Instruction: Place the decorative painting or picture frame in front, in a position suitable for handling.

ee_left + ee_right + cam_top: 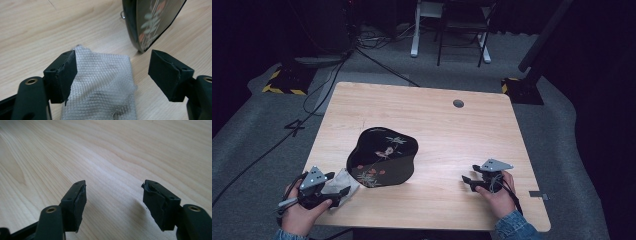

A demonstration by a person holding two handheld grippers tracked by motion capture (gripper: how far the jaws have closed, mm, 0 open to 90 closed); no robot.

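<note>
High view: black tray (382, 157) empty beside cloth (343, 181); both grippers' fingers spread, holding nothing.

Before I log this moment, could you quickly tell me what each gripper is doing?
Left gripper: open, jaws astride the grey cloth, not pressing it.
Right gripper: open, holding nothing, over the bare table.

On the one wooden table (447, 130) lie one black lacquered tray (382, 156) painted with flowers and one grey woven cloth (105, 85) — and over them two hand-held grippers, the left gripper (337, 192) and the right gripper (468, 181) — each with two black jaws.
</note>
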